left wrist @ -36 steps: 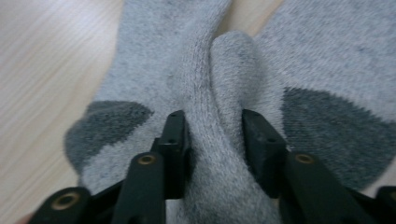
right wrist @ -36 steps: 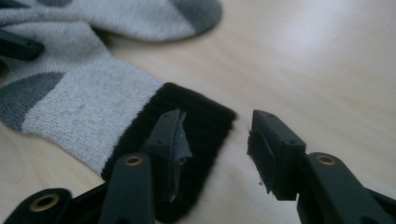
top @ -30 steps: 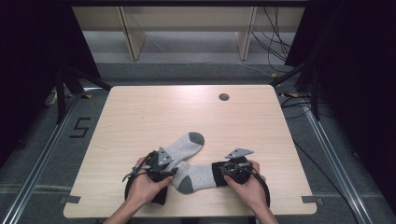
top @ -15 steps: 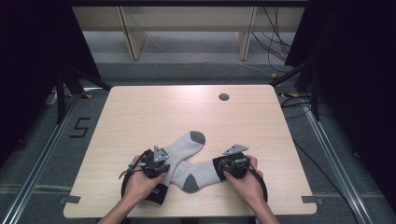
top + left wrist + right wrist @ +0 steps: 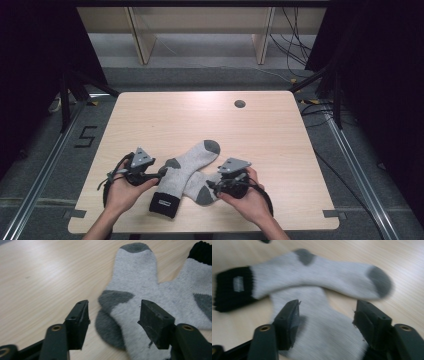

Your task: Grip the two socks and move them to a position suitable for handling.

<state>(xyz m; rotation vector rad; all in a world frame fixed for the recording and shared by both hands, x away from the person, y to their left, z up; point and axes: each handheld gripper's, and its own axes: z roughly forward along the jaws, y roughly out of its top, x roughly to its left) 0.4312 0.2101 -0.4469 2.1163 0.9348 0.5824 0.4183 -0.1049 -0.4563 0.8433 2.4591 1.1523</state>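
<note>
Two grey socks are lying crossed near the front edge of the wooden table [image 5: 280, 150], the upper sock [image 5: 182, 175] resting over the lower sock [image 5: 202, 187]. The left gripper [image 5: 161, 172] is sitting just at the upper sock's heel, its jaws standing apart after just opening; in the left gripper view the heel lies between and just beyond them, unpinched. The right gripper [image 5: 214, 186] is hovering at the lower sock (its jaws too have just been opening), fabric lying between them, unclamped. The upper sock's black cuff [image 5: 164, 204] is carrying a small pale label [image 5: 161, 202], its writing too small to read.
</note>
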